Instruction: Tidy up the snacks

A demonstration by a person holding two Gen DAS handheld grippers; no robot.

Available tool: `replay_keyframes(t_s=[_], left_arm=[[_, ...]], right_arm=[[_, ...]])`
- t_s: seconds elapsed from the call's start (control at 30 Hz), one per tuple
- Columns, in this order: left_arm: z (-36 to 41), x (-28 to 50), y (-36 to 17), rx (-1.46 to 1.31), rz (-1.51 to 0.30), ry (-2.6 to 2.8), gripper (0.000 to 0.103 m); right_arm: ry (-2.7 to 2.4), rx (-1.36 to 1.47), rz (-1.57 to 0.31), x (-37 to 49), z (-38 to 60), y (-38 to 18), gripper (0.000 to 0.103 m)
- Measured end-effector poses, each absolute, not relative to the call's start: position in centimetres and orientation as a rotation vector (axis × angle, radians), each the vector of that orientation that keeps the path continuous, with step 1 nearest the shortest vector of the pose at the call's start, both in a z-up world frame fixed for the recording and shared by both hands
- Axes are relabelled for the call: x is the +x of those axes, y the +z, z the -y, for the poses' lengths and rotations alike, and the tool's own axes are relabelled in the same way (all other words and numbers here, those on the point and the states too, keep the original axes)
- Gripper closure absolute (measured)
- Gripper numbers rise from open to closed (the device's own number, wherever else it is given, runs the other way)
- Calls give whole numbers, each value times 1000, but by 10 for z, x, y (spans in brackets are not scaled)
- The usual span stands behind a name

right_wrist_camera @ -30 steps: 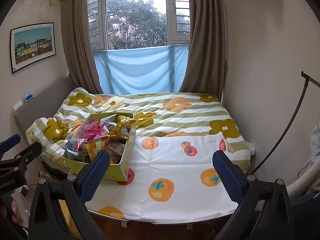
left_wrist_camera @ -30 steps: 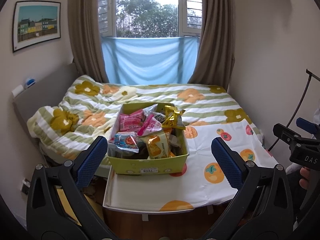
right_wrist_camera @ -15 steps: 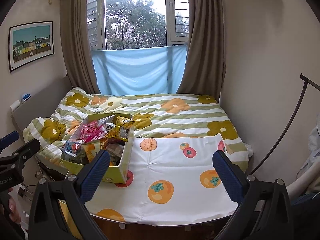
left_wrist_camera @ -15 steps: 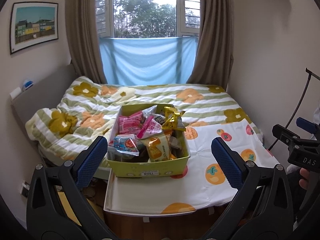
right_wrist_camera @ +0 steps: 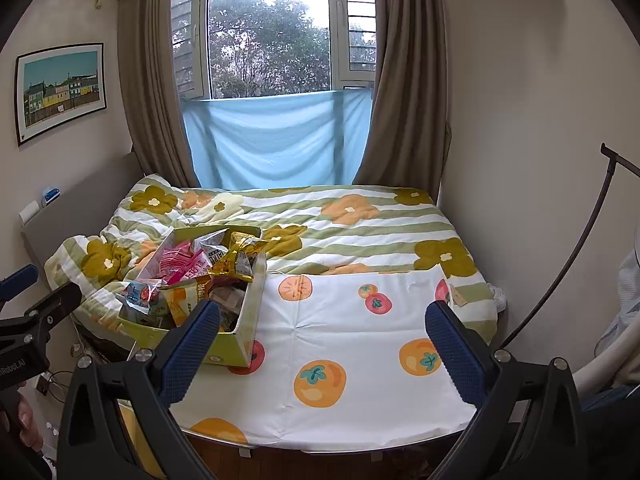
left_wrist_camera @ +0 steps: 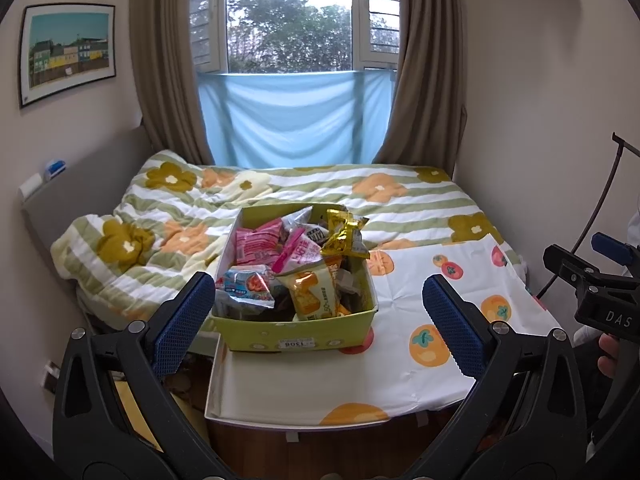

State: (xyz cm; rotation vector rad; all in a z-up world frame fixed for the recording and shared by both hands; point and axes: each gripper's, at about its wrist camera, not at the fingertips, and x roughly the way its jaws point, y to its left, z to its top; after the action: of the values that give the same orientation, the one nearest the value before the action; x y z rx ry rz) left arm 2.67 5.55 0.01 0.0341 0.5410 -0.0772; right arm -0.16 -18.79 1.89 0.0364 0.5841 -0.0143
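Yellow-green cardboard box (left_wrist_camera: pixel 294 334) sits at the near left of the white fruit-print cloth (left_wrist_camera: pixel 440 320) that covers the worktop at the foot of the bed, and the crinkly snack packets are heaped loose inside it: a gold foil bag (left_wrist_camera: pixel 345 233) standing highest at the far right, pink packets (left_wrist_camera: pixel 260 242) at the far left, an orange-and-white pouch (left_wrist_camera: pixel 314 294) near the front, and a blue-and-red packet (left_wrist_camera: pixel 245 286) at the near left. No packet lies out on the cloth in either view. That fits snacks waiting to be taken out and sorted, or snacks already gathered into the box; the pictures do not settle which.

Straight ahead of the left gripper (left_wrist_camera: pixel 318 312) lies the box, framed between its two blue pads, with its long axis running away from the camera toward the window. This gripper is spread wide and holds nothing. The right gripper (right_wrist_camera: pixel 322 334) is likewise spread wide and empty, but it faces bare cloth, with the box off to its left; so the left one is the nearer.

Beyond the box the striped flower quilt (right_wrist_camera: pixel 352 232) is rumpled. Nothing stands between either gripper and the box; the tangle of overlapping packets is the only hindrance to a clean pick.
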Motion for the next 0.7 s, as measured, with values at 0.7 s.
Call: replay_keyframes(t_s=[0.7], left_arm=[[-53, 19, 0, 50, -525, -8, 0]], right_arm=[[-5, 38, -590, -1, 187, 17, 1]])
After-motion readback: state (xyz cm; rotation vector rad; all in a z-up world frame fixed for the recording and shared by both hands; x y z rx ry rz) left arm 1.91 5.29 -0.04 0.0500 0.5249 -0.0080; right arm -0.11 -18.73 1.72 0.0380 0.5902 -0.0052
